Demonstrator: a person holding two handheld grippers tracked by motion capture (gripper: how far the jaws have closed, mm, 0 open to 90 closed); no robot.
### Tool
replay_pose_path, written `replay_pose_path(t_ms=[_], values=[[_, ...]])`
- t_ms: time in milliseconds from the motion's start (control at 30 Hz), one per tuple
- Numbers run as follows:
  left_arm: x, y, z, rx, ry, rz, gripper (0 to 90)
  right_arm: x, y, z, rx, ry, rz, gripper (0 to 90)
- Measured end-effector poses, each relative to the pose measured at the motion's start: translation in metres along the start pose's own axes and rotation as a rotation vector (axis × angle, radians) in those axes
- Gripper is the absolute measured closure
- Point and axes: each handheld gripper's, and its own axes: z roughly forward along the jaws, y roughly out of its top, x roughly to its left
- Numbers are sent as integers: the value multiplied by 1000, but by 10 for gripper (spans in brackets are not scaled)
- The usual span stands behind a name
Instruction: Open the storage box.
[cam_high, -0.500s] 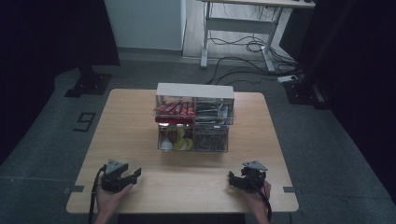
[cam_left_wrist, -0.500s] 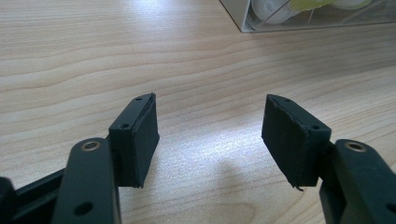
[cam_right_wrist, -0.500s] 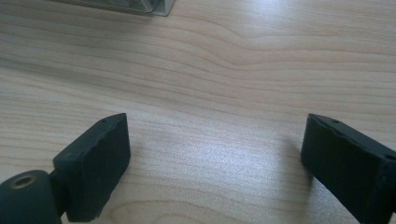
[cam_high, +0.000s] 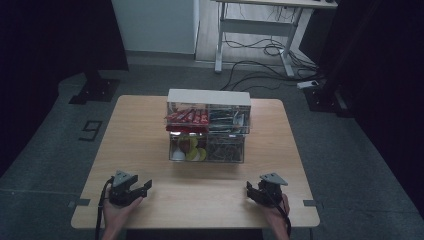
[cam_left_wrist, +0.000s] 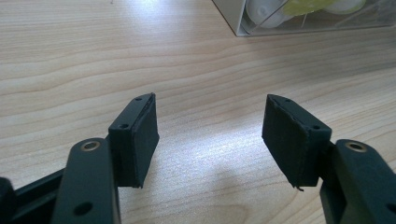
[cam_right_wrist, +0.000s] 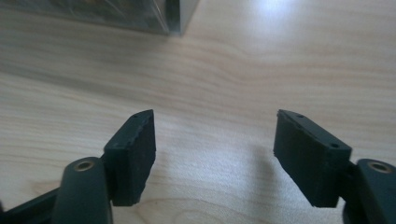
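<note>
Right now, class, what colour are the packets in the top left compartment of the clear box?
Red packets, seen best in the high view.

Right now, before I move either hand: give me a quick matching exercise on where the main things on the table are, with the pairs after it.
Things:
1. left gripper
2. right gripper
3. red packets
4. yellow-green pieces

Places or states:
a. upper left compartment of the clear organizer
b. open, at the near right of the table
c. lower left compartment of the clear organizer
d. open, at the near left of the table

Pairs: 1-d, 2-b, 3-a, 4-c
</note>
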Motion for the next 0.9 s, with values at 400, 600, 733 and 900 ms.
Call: replay_pose_path(t_ms=[400, 600, 733, 900], values=[[3, 0, -1, -1, 2, -11, 366, 7, 12, -23, -136, 47, 14, 522], [4, 0, 0, 2, 4, -13, 368, 10, 17, -29, -158, 88, 13, 635], [3, 0, 0, 5, 2, -10, 368, 17, 21, -32, -167, 102, -9, 696], [3, -1, 1, 10, 3, -12, 373, 27, 25, -33, -174, 118, -54, 762]])
